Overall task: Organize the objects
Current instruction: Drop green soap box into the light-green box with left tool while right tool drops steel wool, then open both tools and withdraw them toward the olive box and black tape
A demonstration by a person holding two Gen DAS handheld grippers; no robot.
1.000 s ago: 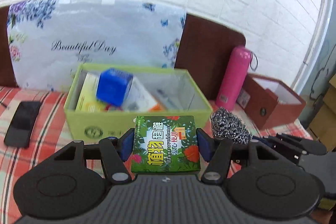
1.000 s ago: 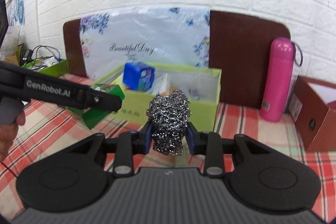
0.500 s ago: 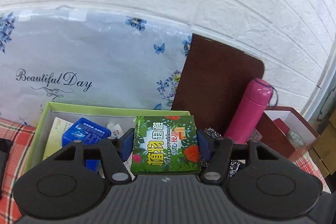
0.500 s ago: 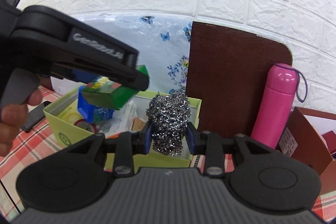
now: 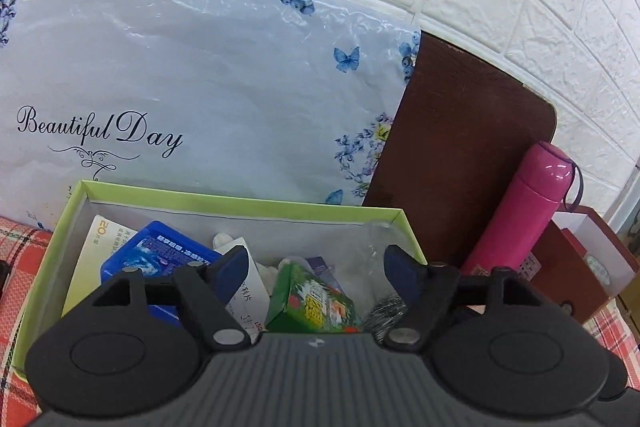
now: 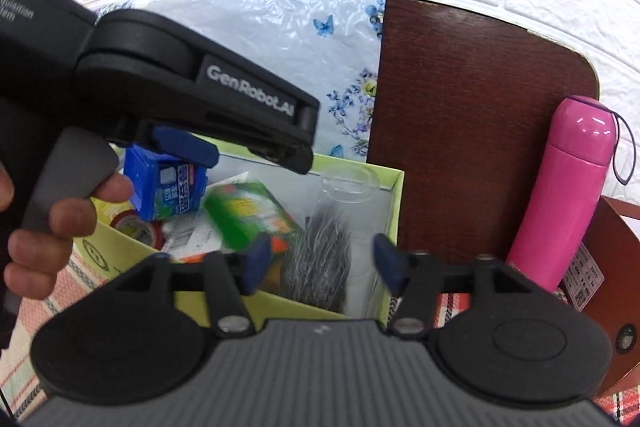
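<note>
A light green box [image 5: 248,205] [image 6: 394,199] holds several items. My left gripper [image 5: 316,273] is open above it. The green leafy packet [image 5: 310,303] [image 6: 250,215] is free of the jaws and lies tilted inside the box. My right gripper [image 6: 316,261] is open too. The steel wool scourer [image 6: 318,267] is blurred between and below its jaws, inside the box's right end; it also shows in the left wrist view [image 5: 384,315]. A blue carton [image 5: 156,259] [image 6: 164,189] sits at the box's left. The left gripper's body [image 6: 192,91] fills the right wrist view's upper left.
A pink flask [image 5: 524,215] [image 6: 568,187] stands right of the box against a brown board [image 5: 460,155]. A brown open box [image 5: 580,267] is further right. A floral "Beautiful Day" bag [image 5: 180,87] leans behind. The tablecloth [image 5: 16,259] is red plaid.
Both grippers opened over the box. The green packet dropped from the left jaws and the scourer dropped from the right jaws into the box. Both cameras moved closer.
</note>
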